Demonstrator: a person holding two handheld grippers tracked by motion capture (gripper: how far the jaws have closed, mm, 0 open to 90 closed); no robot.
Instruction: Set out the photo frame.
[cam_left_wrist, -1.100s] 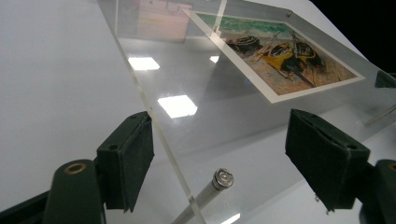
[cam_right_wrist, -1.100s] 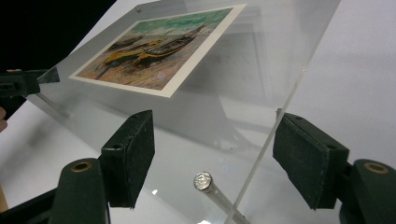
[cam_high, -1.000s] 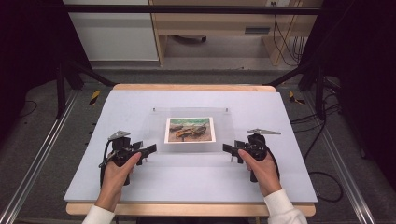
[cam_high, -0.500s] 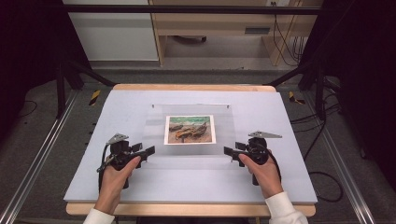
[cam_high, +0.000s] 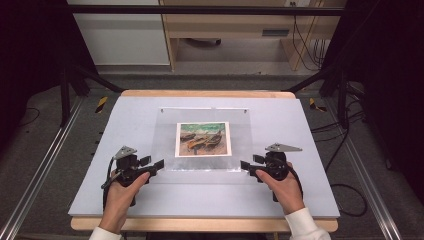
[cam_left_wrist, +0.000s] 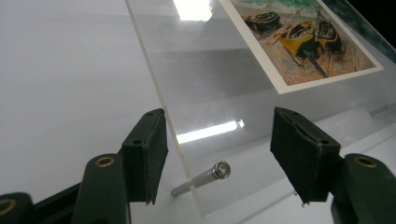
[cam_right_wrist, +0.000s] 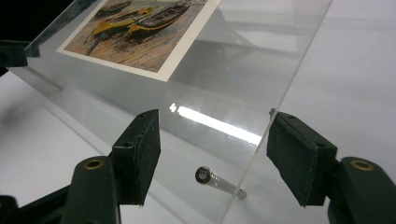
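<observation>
A pale grey tabletop (cam_high: 300, 195) on a wooden base stands amid dark framing and a grey floor.

In the high view the left tool (cam_high: 159, 164) sits at lower left of centre and the right tool (cam_high: 243, 165) at lower right of centre, each at a near corner of the clear acrylic frame (cam_high: 165, 135). Both tools' jaws have just been closing, yet the pads stand apart from the panel: open, not gripping.

The left gripper view shows the panel's side edge passing between the left tool's (cam_left_wrist: 219, 154) jaws, over a metal standoff pin (cam_left_wrist: 205, 176); the right gripper view shows the same at the right tool (cam_right_wrist: 212, 156), with another pin (cam_right_wrist: 215, 179). The high view does not resolve these pins.

The boat picture (cam_high: 202, 139) lies at the frame's centre; both gripper views cut it off at their top edge.
</observation>
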